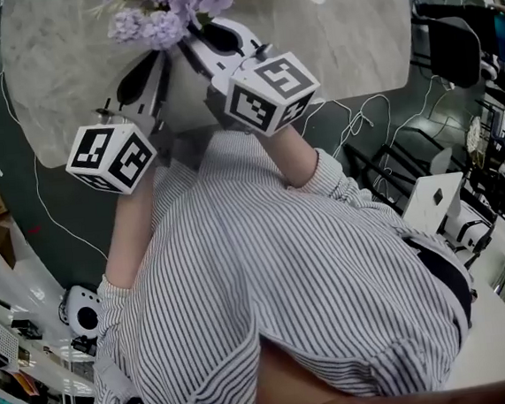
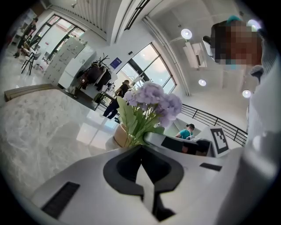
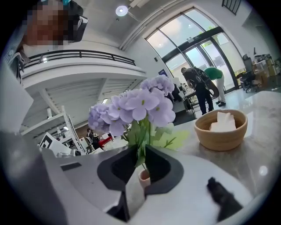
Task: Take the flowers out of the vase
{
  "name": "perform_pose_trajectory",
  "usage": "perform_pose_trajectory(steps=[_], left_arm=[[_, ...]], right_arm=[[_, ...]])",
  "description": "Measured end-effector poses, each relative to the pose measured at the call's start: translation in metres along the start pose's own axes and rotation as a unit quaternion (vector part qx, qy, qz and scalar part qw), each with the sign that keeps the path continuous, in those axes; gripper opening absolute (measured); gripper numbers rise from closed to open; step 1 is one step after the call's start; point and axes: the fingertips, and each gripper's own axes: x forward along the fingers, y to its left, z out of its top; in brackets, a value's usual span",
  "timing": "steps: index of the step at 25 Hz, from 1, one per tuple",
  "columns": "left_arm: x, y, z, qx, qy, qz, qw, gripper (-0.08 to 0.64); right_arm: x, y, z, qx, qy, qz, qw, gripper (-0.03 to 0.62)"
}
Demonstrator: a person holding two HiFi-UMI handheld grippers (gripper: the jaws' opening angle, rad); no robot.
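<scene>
Purple flowers (image 1: 167, 5) stand at the near edge of the marble table (image 1: 351, 27). In the right gripper view the blooms (image 3: 136, 105) rise on green stems from a small pinkish vase (image 3: 144, 178). My right gripper (image 3: 140, 154) is shut on those stems just above the vase rim. In the head view it (image 1: 192, 31) reaches in from the right under the blooms. My left gripper (image 1: 159, 59) points at the flowers from the left. Its jaws (image 2: 141, 148) meet with nothing seen between them, and the flowers (image 2: 153, 103) rise just beyond the tips. The vase is hidden in the left gripper view.
A wooden bowl (image 3: 221, 129) holding white pieces sits on the table behind the flowers, also seen as the bowl (image 2: 119, 135). The right gripper's marker cube (image 2: 219, 138) shows to the right. Cables, a dark chair (image 1: 451, 44) and white equipment (image 1: 439, 205) lie on the floor.
</scene>
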Motion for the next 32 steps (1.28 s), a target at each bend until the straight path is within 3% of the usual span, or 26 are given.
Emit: perform_pose_trajectory(steps=[11, 32], left_arm=[[-0.014, -0.005, 0.006, 0.006, -0.019, 0.006, 0.9998, 0.009], [-0.036, -0.02, 0.026, 0.025, -0.066, -0.005, 0.9975, 0.009]], right_arm=[[-0.007, 0.01, 0.006, -0.019, -0.001, 0.004, 1.0, 0.035], [-0.027, 0.04, 0.058, -0.101, -0.07, 0.011, 0.992, 0.032]])
